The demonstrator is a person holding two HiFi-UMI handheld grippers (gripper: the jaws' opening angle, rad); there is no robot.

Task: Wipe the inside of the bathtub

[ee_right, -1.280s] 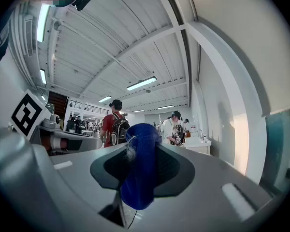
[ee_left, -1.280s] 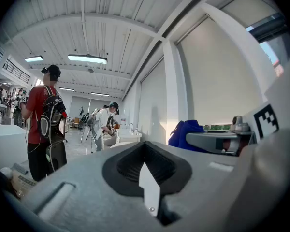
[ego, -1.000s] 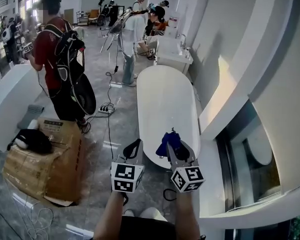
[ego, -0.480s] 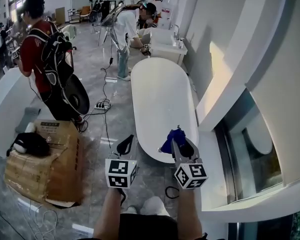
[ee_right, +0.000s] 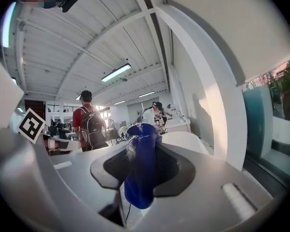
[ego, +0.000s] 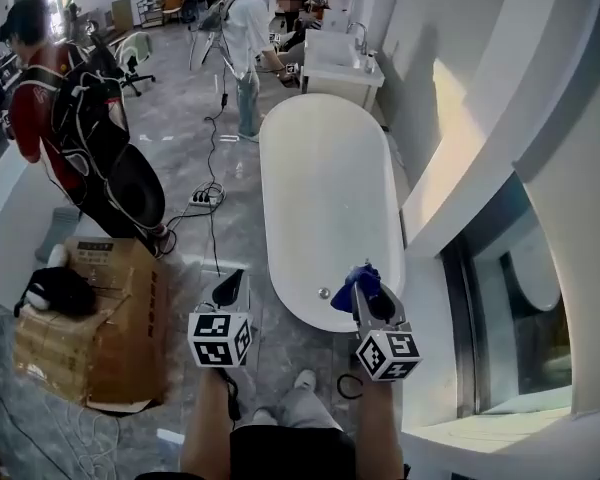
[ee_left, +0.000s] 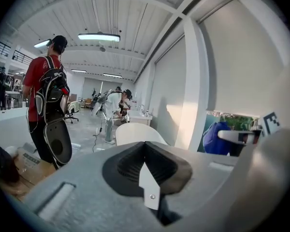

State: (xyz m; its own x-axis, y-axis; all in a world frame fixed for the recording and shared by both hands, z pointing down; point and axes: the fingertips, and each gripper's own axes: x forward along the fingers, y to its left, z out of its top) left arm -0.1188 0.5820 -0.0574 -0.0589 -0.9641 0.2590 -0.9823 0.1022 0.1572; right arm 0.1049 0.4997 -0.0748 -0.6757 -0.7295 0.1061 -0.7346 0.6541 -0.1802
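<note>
A white oval bathtub (ego: 325,148) stretches away from me in the head view, with a small drain (ego: 323,293) near its near end. My right gripper (ego: 366,286) hovers over the tub's near right rim, shut on a blue cloth (ego: 358,280). In the right gripper view the blue cloth (ee_right: 140,163) hangs bunched between the jaws, and the bathtub (ee_right: 183,140) shows beyond. My left gripper (ego: 230,290) is held over the floor left of the tub, shut and holding nothing. In the left gripper view the bathtub (ee_left: 133,132) lies ahead.
A cardboard box (ego: 95,318) with a dark bag (ego: 58,290) stands at the left. A person in red with a backpack (ego: 80,128) stands near a power strip (ego: 202,198) and cable. Other people work at a white vanity (ego: 342,63) beyond the tub. A white wall ledge (ego: 460,168) runs along the right.
The view has moved closer to the tub; its near end with the drain now lies just ahead. Both grippers sit slightly lower in frame, the right one over the rim.
</note>
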